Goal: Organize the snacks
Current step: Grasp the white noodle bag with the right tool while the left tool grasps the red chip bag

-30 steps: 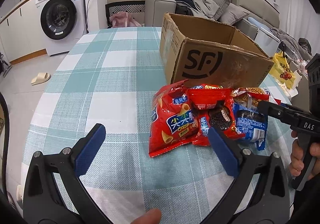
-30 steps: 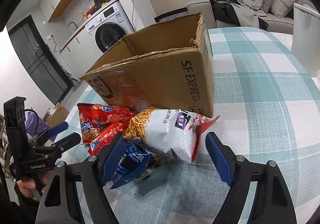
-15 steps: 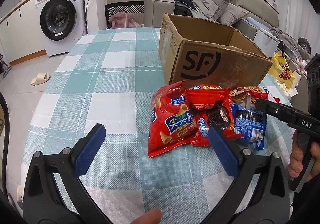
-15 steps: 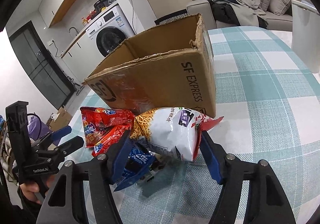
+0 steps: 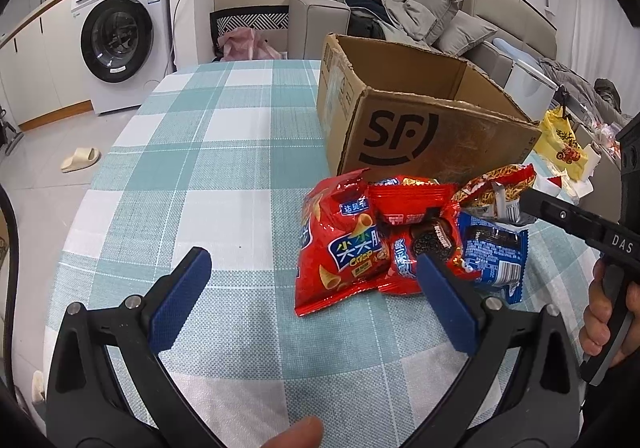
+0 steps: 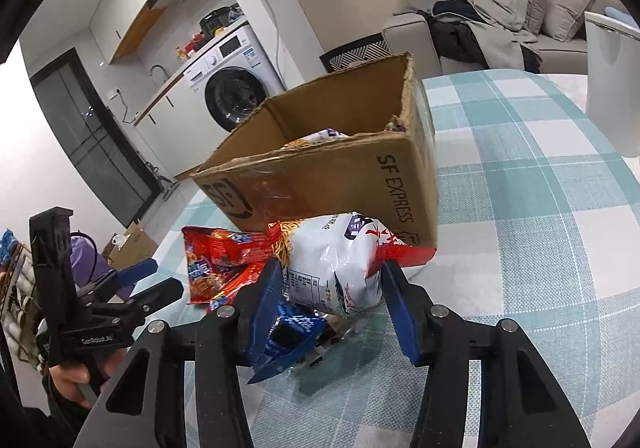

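Note:
A pile of snack bags lies on the checked tablecloth in front of an open SF cardboard box [image 5: 424, 127] [image 6: 332, 179]. My right gripper [image 6: 332, 288] is shut on the white and red snack bag [image 6: 336, 260], which is lifted above the table. That bag also shows in the left wrist view [image 5: 496, 187]. Below it lie a blue cookie pack [image 6: 292, 332] [image 5: 492, 252] and red bags [image 6: 224, 260]. My left gripper [image 5: 312, 292] is open and empty, just short of the red crisp bag [image 5: 340, 244]. Some snacks show inside the box [image 6: 320, 135].
A yellow bag [image 5: 564, 147] and white wrappers lie at the table's right edge. A white chair back [image 6: 612, 75] stands at the far right. A washing machine [image 5: 120, 35] and a sofa [image 5: 400, 15] stand beyond the table.
My right gripper has closed on the white and red bag and raised it toward the box. My left gripper has hardly moved.

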### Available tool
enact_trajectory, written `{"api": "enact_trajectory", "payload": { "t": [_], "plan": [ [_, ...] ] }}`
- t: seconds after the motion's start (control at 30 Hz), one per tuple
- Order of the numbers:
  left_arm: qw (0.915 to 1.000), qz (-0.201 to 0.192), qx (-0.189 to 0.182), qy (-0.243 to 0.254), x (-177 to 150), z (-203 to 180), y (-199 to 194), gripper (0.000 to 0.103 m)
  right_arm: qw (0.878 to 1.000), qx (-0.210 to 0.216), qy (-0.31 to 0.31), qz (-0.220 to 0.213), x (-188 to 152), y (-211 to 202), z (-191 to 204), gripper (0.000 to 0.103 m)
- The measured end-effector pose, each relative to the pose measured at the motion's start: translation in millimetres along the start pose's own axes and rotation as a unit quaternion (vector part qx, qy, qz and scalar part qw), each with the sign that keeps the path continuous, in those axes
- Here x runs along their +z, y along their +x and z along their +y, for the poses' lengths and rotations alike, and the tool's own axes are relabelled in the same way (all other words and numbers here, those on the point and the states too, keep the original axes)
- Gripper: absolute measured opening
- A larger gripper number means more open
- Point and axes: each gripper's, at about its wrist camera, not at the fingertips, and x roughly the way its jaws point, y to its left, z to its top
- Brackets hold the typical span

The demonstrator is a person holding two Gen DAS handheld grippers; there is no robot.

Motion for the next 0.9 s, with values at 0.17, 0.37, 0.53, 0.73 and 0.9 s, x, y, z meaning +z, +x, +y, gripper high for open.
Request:
{"api": "enact_trajectory", "payload": {
  "t": [0.17,0.37,0.53,0.73,0.9],
  "plan": [
    [1.0,0.001,0.001,-0.003,-0.5,0.1,-0.6,0.102,1.0,0.017,-0.007,-0.019,1.9,-10.6,6.0,0.051],
    [0.9998,0.01,-0.001,-0.017,-0.6,1.1,6.4,0.102,0.998,0.034,-0.023,-0.037,3.5,-19.9,15.6,0.051],
    [0.9992,0.021,0.0,-0.035,5.6,4.3,25.6,0.102,0.998,0.044,-0.024,-0.038,3.8,-21.8,17.0,0.051],
    [0.9986,0.039,0.016,-0.031,12.5,-0.7,47.4,0.102,0.998,0.044,-0.021,-0.043,6.2,-26.0,12.9,0.051],
    [0.9984,0.049,0.001,-0.029,13.6,-2.1,58.2,0.082,0.998,0.043,-0.016,-0.048,8.3,-30.5,8.3,0.051]
  ]
}}
